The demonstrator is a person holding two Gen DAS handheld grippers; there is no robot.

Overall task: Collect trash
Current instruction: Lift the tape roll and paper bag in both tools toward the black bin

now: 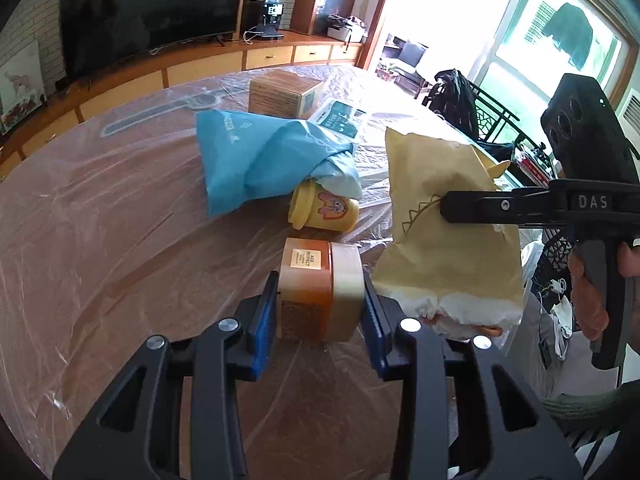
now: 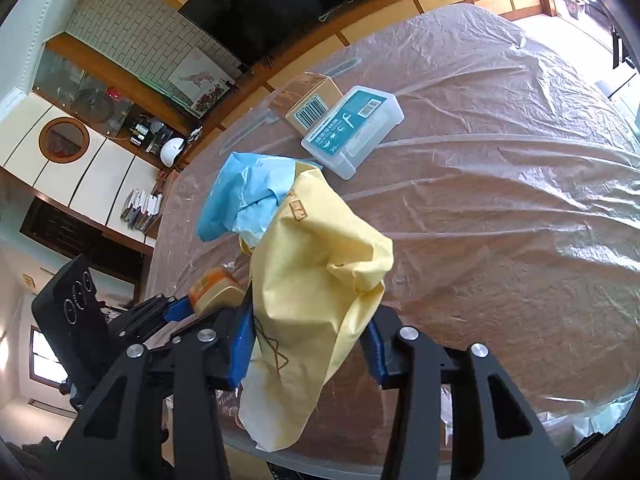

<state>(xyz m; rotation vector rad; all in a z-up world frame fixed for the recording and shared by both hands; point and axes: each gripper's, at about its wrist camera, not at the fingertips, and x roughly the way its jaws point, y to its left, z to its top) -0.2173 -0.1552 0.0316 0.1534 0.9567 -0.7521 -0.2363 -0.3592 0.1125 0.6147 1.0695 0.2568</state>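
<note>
My left gripper (image 1: 319,316) is shut on an orange cream jar (image 1: 316,290) lying on its side on the plastic-covered table (image 1: 100,248); the jar also shows in the right wrist view (image 2: 214,290). My right gripper (image 2: 306,354) is shut on a crumpled yellow paper bag (image 2: 316,280), held above the table's near edge; the bag also shows in the left wrist view (image 1: 444,232), just right of the jar. A small yellow cup (image 1: 324,210) lies on its side beyond the jar. A crumpled blue plastic bag (image 1: 264,158) lies behind it.
A cardboard box (image 1: 282,94) and a clear plastic box with a teal label (image 2: 352,130) sit further back on the table. A TV cabinet (image 1: 200,68) runs along the wall. A dark chair (image 1: 492,120) stands at the table's right.
</note>
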